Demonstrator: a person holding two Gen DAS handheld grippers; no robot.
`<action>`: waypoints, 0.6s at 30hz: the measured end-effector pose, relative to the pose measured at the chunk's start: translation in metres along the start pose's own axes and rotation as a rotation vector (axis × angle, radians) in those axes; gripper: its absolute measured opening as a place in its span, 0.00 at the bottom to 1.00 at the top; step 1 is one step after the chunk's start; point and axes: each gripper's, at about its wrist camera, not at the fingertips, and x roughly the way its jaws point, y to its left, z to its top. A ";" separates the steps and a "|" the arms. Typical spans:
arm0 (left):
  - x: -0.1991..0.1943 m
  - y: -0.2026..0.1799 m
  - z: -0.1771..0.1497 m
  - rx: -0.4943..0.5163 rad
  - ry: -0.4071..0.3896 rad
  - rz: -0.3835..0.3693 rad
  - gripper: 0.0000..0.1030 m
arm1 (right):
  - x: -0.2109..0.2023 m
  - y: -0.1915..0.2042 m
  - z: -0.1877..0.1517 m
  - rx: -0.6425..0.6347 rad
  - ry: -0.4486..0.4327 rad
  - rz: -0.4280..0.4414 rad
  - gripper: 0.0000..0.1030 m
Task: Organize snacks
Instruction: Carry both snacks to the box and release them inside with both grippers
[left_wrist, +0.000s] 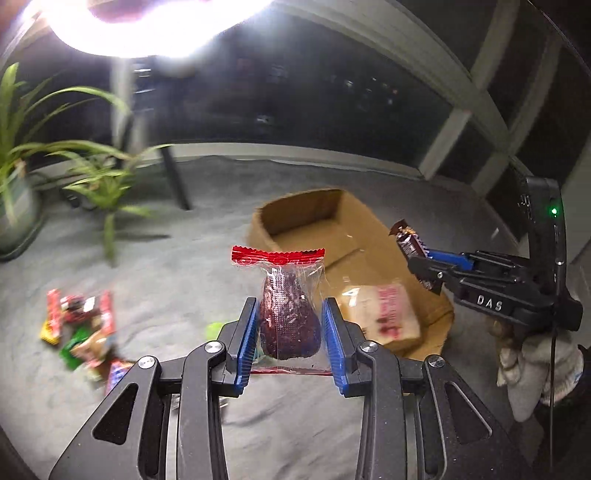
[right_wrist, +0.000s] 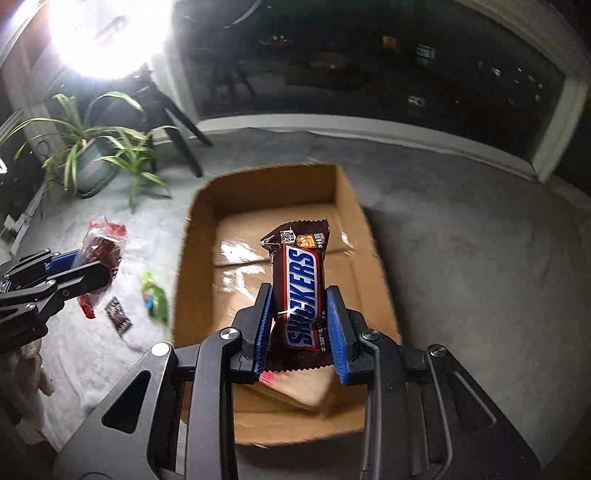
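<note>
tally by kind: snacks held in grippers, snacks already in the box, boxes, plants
Snacks held in grippers: 2, a red-topped clear packet in the left gripper and a Snickers bar in the right gripper
Snacks in the box: 1, a pale packet
Boxes: 1, cardboard
Plants: 1, potted
Total: 5
The loose pile on the cloth is too blurred to count.

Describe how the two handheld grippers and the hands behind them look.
Both the left gripper and the right gripper have black angular linkage frames, silver pivot bolts and ribbed blue pads. The right one carries white "DAS" lettering, a green light and a thin black cable. A light knitted glove covers its hand.
</note>
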 end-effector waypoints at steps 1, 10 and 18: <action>0.005 -0.005 0.001 0.007 0.005 -0.008 0.32 | 0.000 -0.006 -0.003 0.012 0.003 -0.004 0.29; 0.045 -0.047 0.010 0.044 0.048 -0.050 0.32 | 0.008 -0.029 -0.020 0.059 0.031 -0.010 0.29; 0.052 -0.065 0.012 0.086 0.050 -0.046 0.42 | 0.003 -0.033 -0.023 0.062 0.023 -0.013 0.36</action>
